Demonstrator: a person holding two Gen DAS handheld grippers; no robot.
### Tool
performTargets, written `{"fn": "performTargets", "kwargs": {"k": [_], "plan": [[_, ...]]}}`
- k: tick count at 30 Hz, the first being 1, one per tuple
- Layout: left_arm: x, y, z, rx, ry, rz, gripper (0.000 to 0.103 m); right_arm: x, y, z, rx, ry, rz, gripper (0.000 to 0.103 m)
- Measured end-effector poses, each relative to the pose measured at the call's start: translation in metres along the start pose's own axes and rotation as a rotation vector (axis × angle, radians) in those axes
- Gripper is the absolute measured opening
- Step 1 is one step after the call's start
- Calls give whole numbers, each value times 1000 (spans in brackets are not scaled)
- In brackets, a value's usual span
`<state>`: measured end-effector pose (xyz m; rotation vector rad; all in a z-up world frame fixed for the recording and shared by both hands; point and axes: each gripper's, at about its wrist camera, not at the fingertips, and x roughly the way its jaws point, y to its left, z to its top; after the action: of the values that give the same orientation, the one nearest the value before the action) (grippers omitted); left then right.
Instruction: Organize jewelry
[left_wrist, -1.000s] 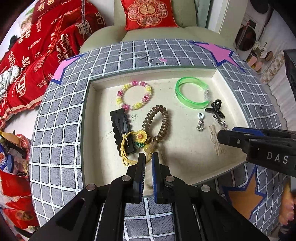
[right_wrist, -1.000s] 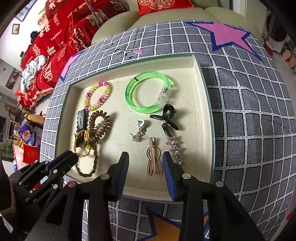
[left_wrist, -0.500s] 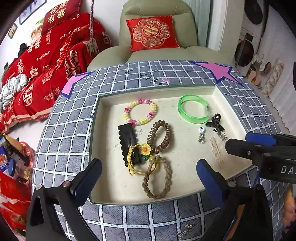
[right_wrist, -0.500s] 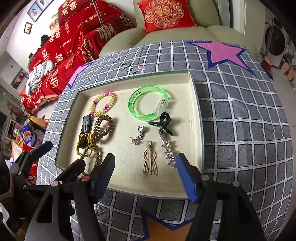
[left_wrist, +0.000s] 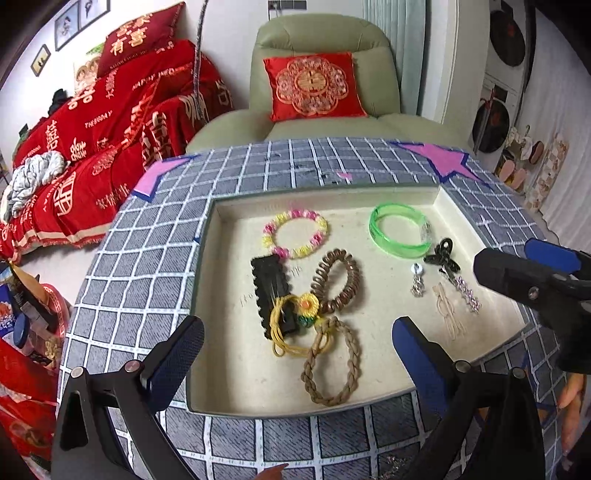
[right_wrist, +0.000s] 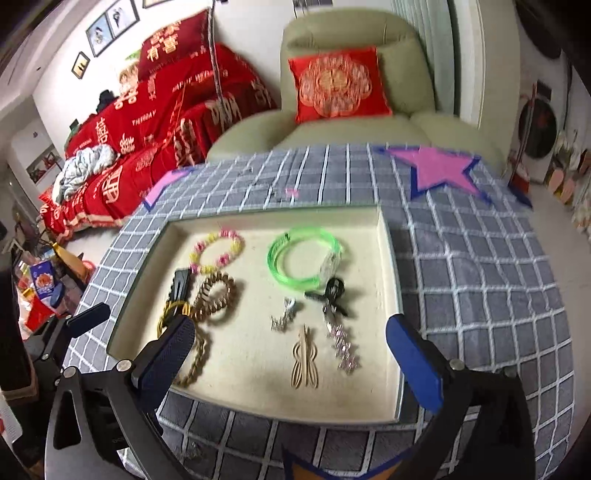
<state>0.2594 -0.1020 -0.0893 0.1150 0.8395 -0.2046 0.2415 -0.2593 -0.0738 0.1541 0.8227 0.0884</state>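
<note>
Left gripper (left_wrist: 295, 354) has sprung wide and empty, right gripper (right_wrist: 291, 354) is opening over nothing, everything lies in the tray (left_wrist: 207, 258), sorting apparently finished.

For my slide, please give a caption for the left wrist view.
Open left tongs above a tray of bracelets and hair accessories.

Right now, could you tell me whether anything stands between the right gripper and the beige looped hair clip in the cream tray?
Nothing visible does. The right gripper, jaws opening and empty, hangs over the cream tray's near edge, with the beige looped hair clip lying directly ahead.
</note>
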Motion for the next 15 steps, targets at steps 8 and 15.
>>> {"fn": "performTargets", "kwargs": {"k": [8, 15], "plan": [[-24, 8, -11, -30, -35, 23, 103, -26, 2, -17, 40, -98, -33, 103], [-76, 9, -43, -38, -65, 53, 103, -72, 10, -52, 36, -117, -57, 103]]}}
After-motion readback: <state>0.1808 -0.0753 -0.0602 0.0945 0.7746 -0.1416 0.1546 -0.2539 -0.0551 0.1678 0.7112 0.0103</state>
